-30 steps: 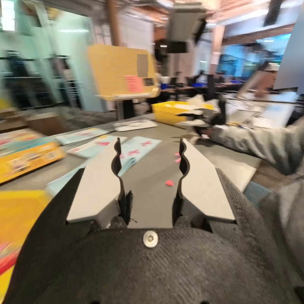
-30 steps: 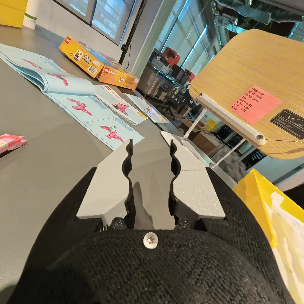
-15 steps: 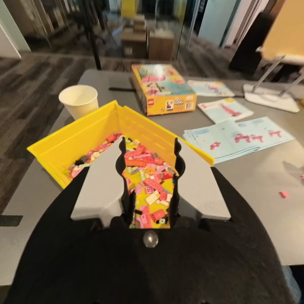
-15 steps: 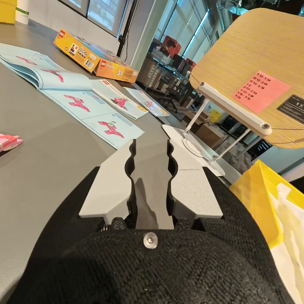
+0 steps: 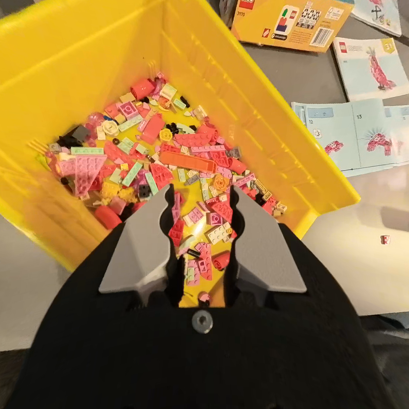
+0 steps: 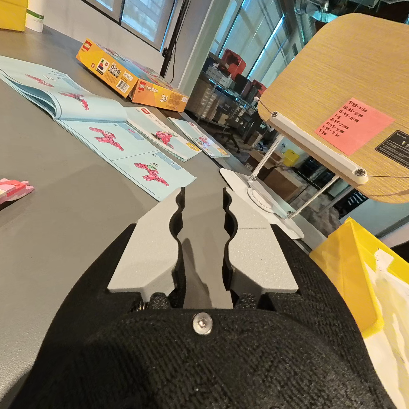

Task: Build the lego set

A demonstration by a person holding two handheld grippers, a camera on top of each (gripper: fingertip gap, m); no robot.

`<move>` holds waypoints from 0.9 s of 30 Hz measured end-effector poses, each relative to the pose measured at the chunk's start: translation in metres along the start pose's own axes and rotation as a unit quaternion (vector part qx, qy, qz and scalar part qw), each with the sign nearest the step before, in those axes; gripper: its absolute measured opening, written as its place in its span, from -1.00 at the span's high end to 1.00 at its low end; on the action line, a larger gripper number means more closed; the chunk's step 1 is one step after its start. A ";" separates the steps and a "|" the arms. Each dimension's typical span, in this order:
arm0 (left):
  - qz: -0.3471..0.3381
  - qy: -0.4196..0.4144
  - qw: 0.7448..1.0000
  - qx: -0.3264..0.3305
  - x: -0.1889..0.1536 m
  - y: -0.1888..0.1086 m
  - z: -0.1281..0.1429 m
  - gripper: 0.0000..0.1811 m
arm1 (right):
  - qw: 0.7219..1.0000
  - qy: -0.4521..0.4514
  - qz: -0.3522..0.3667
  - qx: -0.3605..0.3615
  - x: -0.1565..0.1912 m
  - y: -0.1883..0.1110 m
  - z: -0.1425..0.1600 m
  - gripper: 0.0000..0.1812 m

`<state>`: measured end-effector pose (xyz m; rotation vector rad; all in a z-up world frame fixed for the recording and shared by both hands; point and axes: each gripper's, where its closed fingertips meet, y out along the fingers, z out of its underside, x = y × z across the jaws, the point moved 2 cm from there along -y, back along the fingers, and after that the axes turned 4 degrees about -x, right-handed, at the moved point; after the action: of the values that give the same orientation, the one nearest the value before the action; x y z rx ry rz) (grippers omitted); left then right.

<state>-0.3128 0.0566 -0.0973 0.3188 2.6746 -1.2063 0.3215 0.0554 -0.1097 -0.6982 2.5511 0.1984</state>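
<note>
My left gripper (image 5: 201,190) is open and empty, hanging over a yellow bin (image 5: 221,73) that holds several loose pink, coral, mint and white Lego pieces (image 5: 155,155), among them a long orange piece (image 5: 188,161). A small red-and-white piece (image 5: 385,239) lies on the grey table right of the bin. My right gripper (image 6: 203,192) is open and empty, low over the grey table (image 6: 66,210). A partly built pink Lego model (image 6: 13,190) lies at the left edge of the right wrist view. The open instruction booklet (image 6: 115,141) lies ahead of it.
An orange Lego box (image 6: 132,86) and two closed booklets (image 6: 199,141) lie beyond the open booklet. A wooden board on a white stand (image 6: 345,106) rises at right, with a second yellow bin (image 6: 345,274) holding paper. The box (image 5: 292,22) and booklets (image 5: 363,137) also show right of the brick bin. There is about 60 cm between the tips of the two grippers.
My left gripper has swung from facing across the table to looking down into the yellow brick bin, and has moved closer to it. My right gripper has shifted slightly and stayed open.
</note>
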 end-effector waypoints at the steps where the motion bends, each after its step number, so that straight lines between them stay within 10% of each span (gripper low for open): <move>1: 0.003 -0.008 1.000 0.001 0.001 -0.002 0.003 0.45 | 1.000 0.001 0.002 -0.001 -0.001 0.000 0.000 0.65; 8: -0.002 -0.017 0.993 -0.115 0.001 -0.046 -0.009 0.43 | 1.000 0.010 0.008 -0.009 -0.004 -0.001 -0.002 0.65; 15: -0.121 -0.059 0.983 -0.127 0.051 -0.084 0.010 -0.12 | 0.996 -0.070 0.055 -0.026 -0.008 -0.007 -0.014 0.74; 19: -0.101 -0.060 0.991 -0.062 0.050 -0.070 0.035 0.33 | 0.995 -0.088 0.042 -0.013 -0.001 -0.003 -0.010 0.74; 27: -0.085 -0.062 0.994 -0.017 0.033 -0.055 0.050 0.47 | 0.995 -0.097 0.026 -0.008 0.004 -0.003 -0.009 0.74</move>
<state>-0.3555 -0.0128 -0.0991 0.0103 2.6554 -1.1809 0.3161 0.0484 -0.1042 -0.5897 2.3847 0.2909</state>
